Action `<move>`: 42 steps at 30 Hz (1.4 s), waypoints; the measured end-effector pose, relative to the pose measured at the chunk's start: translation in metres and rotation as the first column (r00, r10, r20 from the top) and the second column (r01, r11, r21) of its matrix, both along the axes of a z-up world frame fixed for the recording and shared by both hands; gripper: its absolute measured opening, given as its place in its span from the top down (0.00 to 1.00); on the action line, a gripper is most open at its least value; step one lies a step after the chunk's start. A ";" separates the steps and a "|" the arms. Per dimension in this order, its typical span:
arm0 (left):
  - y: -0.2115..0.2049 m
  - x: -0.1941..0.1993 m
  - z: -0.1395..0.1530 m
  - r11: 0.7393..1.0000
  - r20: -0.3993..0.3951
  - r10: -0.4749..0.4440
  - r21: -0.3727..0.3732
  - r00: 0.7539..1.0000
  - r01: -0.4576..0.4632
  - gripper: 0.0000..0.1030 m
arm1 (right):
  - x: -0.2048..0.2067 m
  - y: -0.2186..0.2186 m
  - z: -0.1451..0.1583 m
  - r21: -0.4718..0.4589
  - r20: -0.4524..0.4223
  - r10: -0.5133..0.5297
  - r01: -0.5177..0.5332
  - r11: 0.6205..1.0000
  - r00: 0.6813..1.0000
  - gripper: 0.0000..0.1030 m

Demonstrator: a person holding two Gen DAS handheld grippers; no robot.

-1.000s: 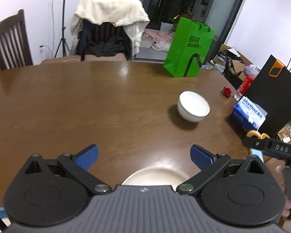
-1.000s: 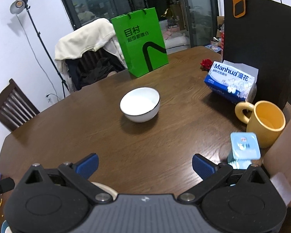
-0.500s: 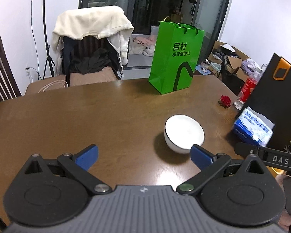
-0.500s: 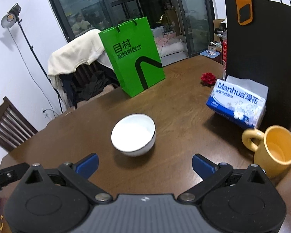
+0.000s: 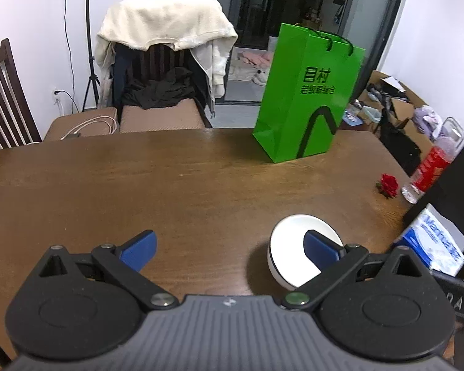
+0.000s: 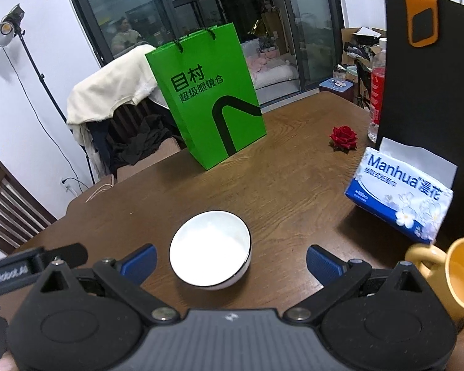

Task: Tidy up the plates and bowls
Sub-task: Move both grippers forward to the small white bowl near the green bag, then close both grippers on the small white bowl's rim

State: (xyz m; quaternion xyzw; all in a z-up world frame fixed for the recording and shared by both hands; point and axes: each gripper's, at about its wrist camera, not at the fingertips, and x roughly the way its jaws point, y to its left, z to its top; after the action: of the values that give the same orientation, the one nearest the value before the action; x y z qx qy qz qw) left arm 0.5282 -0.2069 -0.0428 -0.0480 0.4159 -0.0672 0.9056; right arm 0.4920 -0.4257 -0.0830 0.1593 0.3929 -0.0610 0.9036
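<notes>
Our right gripper (image 6: 230,261) frames the round white ceramic bowl (image 6: 210,249) on the brown wooden bench (image 6: 278,179), both grippers' jaws wide; left gripper (image 5: 230,247) alongside.

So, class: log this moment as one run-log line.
left gripper: open, empty | right gripper: open, bowl between fingers, ungripped | table: bowl upright

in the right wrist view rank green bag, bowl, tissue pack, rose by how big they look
1. Green bag
2. Tissue pack and bowl: look alike, and nearness differs, so unranked
3. Rose
</notes>
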 end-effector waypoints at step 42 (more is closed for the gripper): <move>-0.073 0.091 -0.124 0.992 -0.247 -0.103 0.043 0.964 0.117 0.70 | 0.106 -0.017 -0.125 0.041 -0.278 0.002 0.010 0.999 0.960 0.76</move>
State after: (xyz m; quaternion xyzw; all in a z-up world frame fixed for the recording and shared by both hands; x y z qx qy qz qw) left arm 0.6194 -0.2804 -0.1669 -0.0069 0.5279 -0.0991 0.8435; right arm 0.5976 -0.4431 -0.2080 0.1690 0.5169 -0.0763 0.8357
